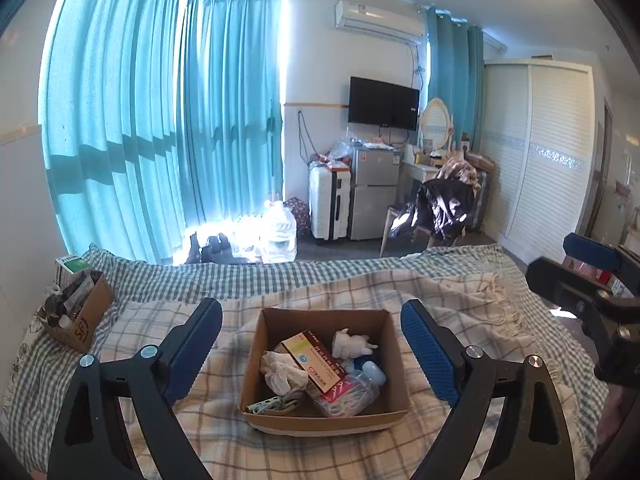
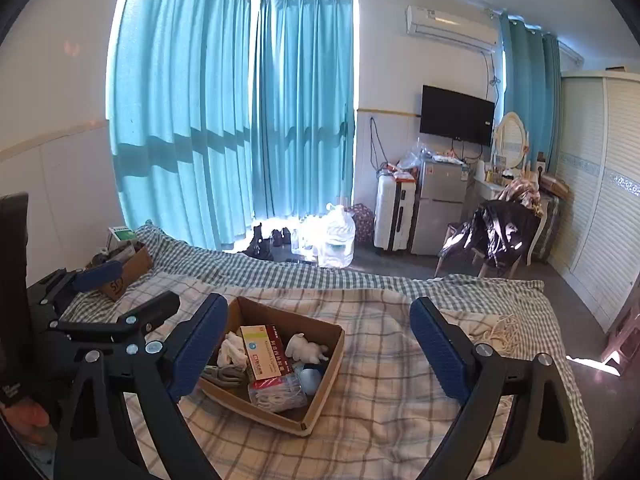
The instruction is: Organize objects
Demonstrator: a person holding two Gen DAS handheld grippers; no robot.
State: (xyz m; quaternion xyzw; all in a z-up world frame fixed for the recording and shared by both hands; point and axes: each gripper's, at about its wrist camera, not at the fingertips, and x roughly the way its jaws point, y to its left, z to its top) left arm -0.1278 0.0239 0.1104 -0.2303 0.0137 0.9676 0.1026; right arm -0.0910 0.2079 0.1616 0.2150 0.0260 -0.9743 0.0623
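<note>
Home bedroom: bed (image 1: 320,280), wardrobe (image 1: 540,152), curtains (image 1: 160,120).

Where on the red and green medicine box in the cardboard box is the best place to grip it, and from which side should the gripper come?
Grip the medicine box across its narrow width, probably from above: it lies on top of the clutter, sides exposed.

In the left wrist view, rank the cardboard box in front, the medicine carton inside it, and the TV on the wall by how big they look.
1. Cardboard box, clearly the largest in frame.
2. and 3. TV and medicine carton look about alike, so no ranking; the TV is far off across the room, the carton close.
</note>
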